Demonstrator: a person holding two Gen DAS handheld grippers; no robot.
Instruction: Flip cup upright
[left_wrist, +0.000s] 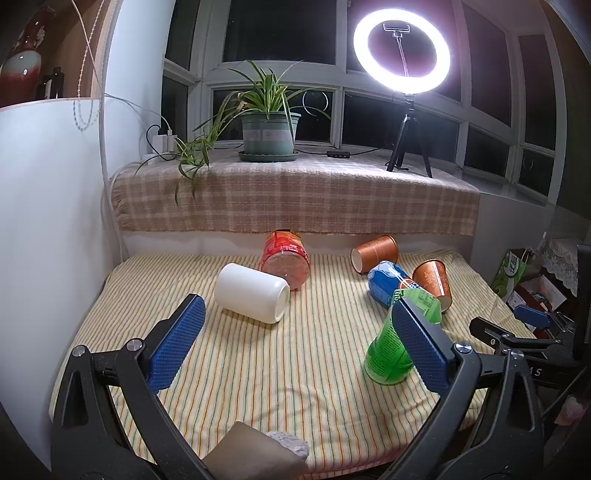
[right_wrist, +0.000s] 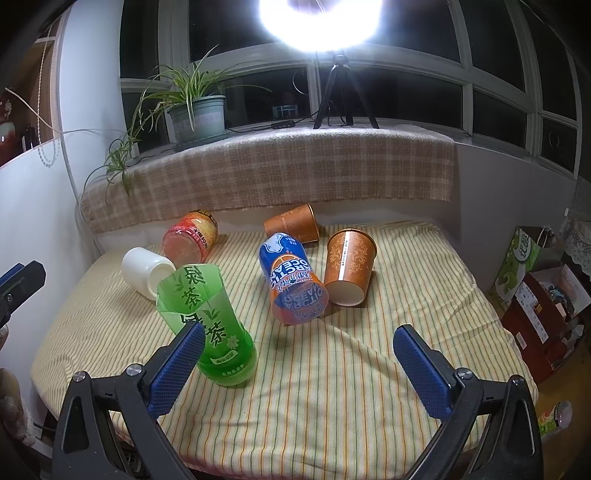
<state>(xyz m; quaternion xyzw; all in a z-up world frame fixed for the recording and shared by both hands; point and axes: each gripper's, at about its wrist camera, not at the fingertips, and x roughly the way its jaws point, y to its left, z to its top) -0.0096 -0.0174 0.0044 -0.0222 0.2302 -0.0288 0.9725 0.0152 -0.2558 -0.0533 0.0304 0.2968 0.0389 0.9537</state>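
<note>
Several cups lie on a striped cloth. A white cup (left_wrist: 253, 297) (right_wrist: 147, 271) lies on its side, mouth toward the right. A red cup (left_wrist: 285, 260) (right_wrist: 192, 240), a blue cup (left_wrist: 388, 282) (right_wrist: 291, 280) and two orange paper cups (left_wrist: 375, 252) (left_wrist: 434, 282) (right_wrist: 293, 223) (right_wrist: 349, 267) also lie tipped over. A green cup (left_wrist: 391, 349) (right_wrist: 208, 321) stands on its base, leaning. My left gripper (left_wrist: 295, 339) is open and empty, in front of the white cup. My right gripper (right_wrist: 299, 369) is open and empty, in front of the blue cup.
A plaid-covered windowsill (left_wrist: 295, 195) behind the table holds a potted plant (left_wrist: 269, 129) and a ring light on a tripod (left_wrist: 402, 55). A white wall (left_wrist: 48, 221) stands at the left. Boxes and bags (right_wrist: 535, 288) sit beyond the table's right edge.
</note>
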